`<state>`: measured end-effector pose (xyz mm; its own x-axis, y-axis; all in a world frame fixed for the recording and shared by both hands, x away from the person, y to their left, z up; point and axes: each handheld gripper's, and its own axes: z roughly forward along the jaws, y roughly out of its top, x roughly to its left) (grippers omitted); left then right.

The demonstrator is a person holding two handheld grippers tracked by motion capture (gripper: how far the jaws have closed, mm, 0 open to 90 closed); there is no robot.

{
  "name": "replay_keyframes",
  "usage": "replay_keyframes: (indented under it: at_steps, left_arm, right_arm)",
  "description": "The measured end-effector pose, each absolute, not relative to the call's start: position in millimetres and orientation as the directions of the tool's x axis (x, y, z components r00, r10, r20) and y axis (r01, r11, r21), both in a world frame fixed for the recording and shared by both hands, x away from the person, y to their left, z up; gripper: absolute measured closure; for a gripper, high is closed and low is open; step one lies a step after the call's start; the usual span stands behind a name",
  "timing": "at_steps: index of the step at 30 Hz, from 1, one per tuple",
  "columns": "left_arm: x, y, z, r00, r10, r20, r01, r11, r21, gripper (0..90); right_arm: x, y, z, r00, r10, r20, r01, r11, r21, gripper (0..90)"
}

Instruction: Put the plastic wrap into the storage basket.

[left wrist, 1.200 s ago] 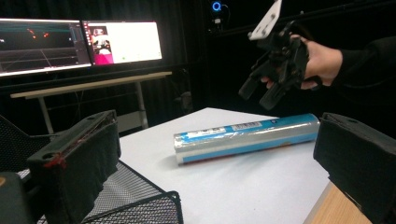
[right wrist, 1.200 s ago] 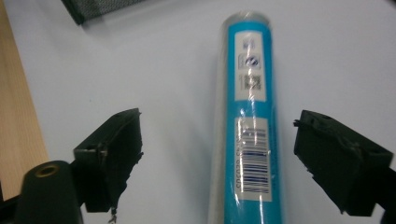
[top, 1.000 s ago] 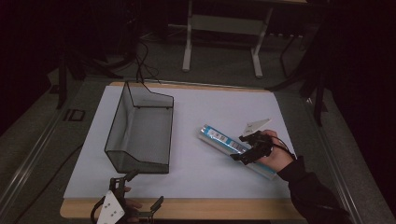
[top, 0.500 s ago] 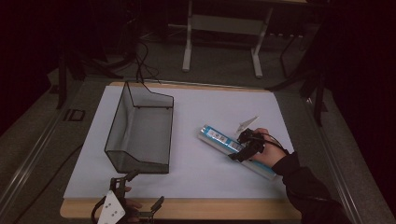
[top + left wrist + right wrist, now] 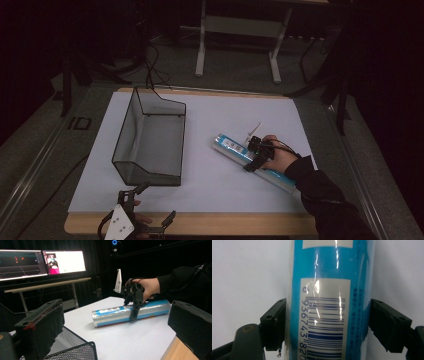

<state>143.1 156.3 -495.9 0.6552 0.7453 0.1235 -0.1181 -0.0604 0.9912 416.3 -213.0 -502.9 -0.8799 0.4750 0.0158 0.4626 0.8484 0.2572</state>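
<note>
Right hand-held gripper [image 5: 255, 159] straddles the blue roll [image 5: 235, 148], seemingly ungripped; left hand-held gripper [image 5: 150, 205] open

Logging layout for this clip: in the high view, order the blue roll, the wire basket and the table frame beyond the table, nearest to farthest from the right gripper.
1. Blue roll: between the jaws of the right gripper.
2. Wire basket: to its left on the table.
3. Table frame: beyond the table's far edge.
</note>
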Motion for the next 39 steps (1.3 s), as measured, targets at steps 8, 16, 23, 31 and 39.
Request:
replay_keyframes:
  at_steps: [8,16,23,31,39]
  left_arm:
    - [143,155,-496,0.655,0.744,0.133,-0.119,-0.072,0.990,1.2]
    - [144,155,-497,0.648,0.750,0.132,-0.115,-0.076,0.991,1.2]
    - [144,154,-497,0.644,0.752,0.140,-0.115,-0.086,0.990,1.2]
    - [144,155,-497,0.642,0.754,0.139,-0.114,-0.086,0.990,1.2]
    - [144,154,-497,0.640,0.755,0.142,-0.116,-0.088,0.989,1.2]
  right_arm:
    - [415,-202,-509,-0.892,0.451,-0.008,0.443,0.879,0.177,28.5]
    - [416,-202,-507,-0.868,0.496,-0.003,0.487,0.854,0.183,31.5]
    - [422,-211,-487,-0.825,0.564,0.042,0.555,0.793,0.249,31.7]
    - [425,-217,-450,-0.774,0.630,0.062,0.605,0.707,0.365,31.8]
    - [425,-213,-416,-0.729,0.671,0.136,0.641,0.601,0.478,31.8]
